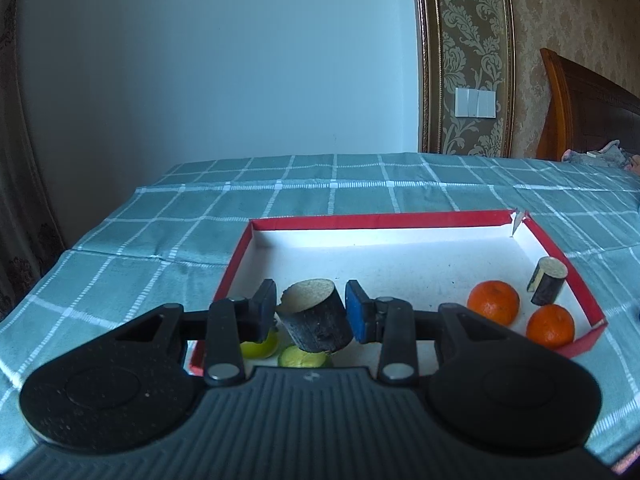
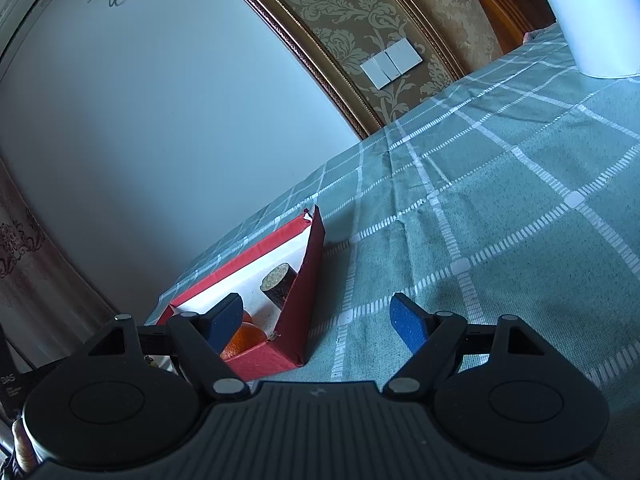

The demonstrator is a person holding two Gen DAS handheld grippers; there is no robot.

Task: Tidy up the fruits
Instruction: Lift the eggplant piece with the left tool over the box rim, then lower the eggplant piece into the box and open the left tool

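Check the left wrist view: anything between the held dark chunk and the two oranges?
Nothing: in the left wrist view only bare white box floor separates the dark chunk, held in the left gripper, from the oranges.

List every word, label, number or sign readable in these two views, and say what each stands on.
"DAS": white letters on a dark object at the left edge of the right wrist view; smaller lines beneath are too small to read.
Small embossed logo on each claw body: a mark, no letters.

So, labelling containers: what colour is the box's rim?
Red on the box, white inside; clearest in the left wrist view.
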